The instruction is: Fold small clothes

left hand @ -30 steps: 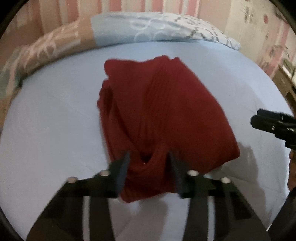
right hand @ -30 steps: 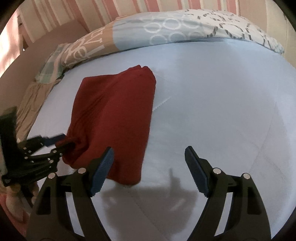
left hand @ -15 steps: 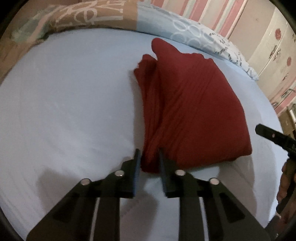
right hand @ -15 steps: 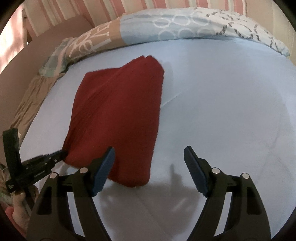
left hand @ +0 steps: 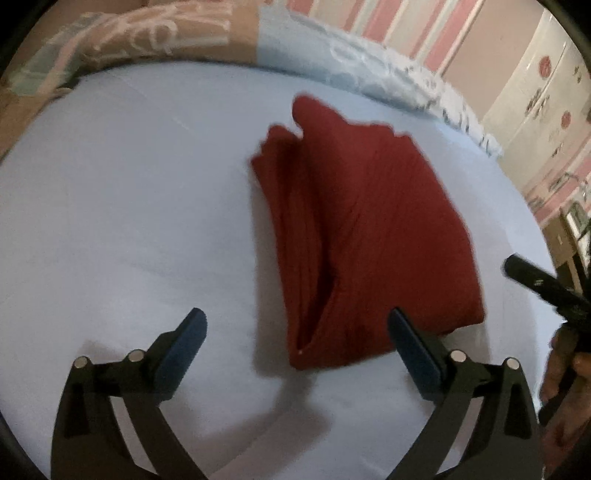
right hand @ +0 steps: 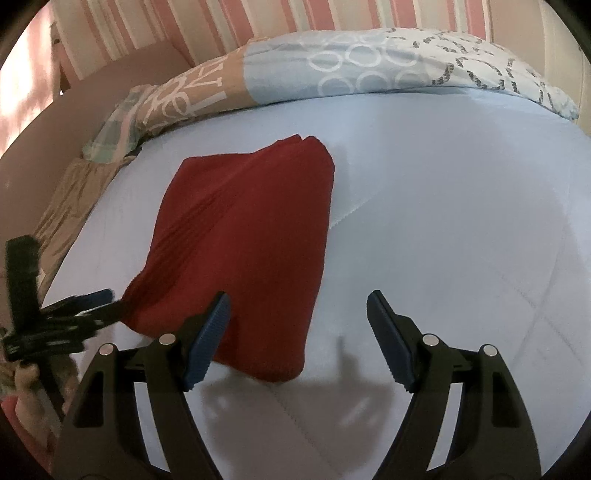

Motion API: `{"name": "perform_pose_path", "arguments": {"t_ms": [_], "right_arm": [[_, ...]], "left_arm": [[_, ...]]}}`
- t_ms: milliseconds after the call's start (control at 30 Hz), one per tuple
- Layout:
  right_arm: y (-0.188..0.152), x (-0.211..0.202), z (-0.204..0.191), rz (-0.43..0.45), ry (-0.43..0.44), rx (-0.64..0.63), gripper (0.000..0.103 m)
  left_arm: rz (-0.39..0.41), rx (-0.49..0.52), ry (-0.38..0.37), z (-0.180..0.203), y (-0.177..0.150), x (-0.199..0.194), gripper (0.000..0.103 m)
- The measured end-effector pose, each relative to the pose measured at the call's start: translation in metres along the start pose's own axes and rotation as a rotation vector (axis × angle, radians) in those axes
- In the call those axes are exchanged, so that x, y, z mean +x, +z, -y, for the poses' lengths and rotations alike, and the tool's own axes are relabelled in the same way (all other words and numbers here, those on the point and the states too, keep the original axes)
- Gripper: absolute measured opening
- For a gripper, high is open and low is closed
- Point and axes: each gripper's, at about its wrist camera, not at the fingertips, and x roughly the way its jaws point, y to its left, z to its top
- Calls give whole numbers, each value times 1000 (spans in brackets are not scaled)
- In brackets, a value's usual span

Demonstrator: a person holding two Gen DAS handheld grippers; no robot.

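A dark red ribbed garment (left hand: 362, 236) lies folded into a rough rectangle on the light blue bed sheet (left hand: 129, 221). My left gripper (left hand: 295, 332) is open, its fingers apart on either side of the garment's near corner, holding nothing. In the right wrist view the garment (right hand: 251, 243) lies left of centre. My right gripper (right hand: 299, 325) is open and empty, above the garment's near right edge and the bare sheet (right hand: 443, 221). The left gripper also shows in the right wrist view (right hand: 92, 306), by the garment's near left corner. The right gripper shows at the right edge of the left wrist view (left hand: 543, 284).
A patterned folded duvet (right hand: 332, 74) lies along the far edge of the bed, below a pink striped wall (right hand: 295, 22). A white wardrobe with red stickers (left hand: 543, 96) stands at the far right. The bed's left side drops off past a beige cloth (right hand: 70, 206).
My left gripper was shut on the garment's near corner half a second ago and is now open, with the cloth let go. The right gripper stays open.
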Motion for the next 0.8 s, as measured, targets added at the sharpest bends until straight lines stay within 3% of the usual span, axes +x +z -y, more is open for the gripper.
{"name": "perform_pose_path", "arguments": {"t_ms": [233, 300, 333, 367, 533, 800], "right_arm": [[2, 8, 2, -7, -31, -15, 78], [3, 13, 4, -13, -39, -15, 78], [3, 15, 6, -16, -42, -9, 79], [4, 19, 9, -22, -38, 4, 82], [13, 40, 20, -48, 50, 94, 87], [37, 87, 15, -103, 124, 145, 87]], "left_arm": [[-39, 62, 11, 21, 6, 31, 98], [-55, 76, 2, 25, 6, 41, 87], [-64, 80, -24, 26, 5, 44, 70], [-67, 84, -51, 28, 4, 46, 64], [-49, 74, -59, 27, 3, 48, 56], [-46, 89, -55, 29, 2, 47, 55]]}}
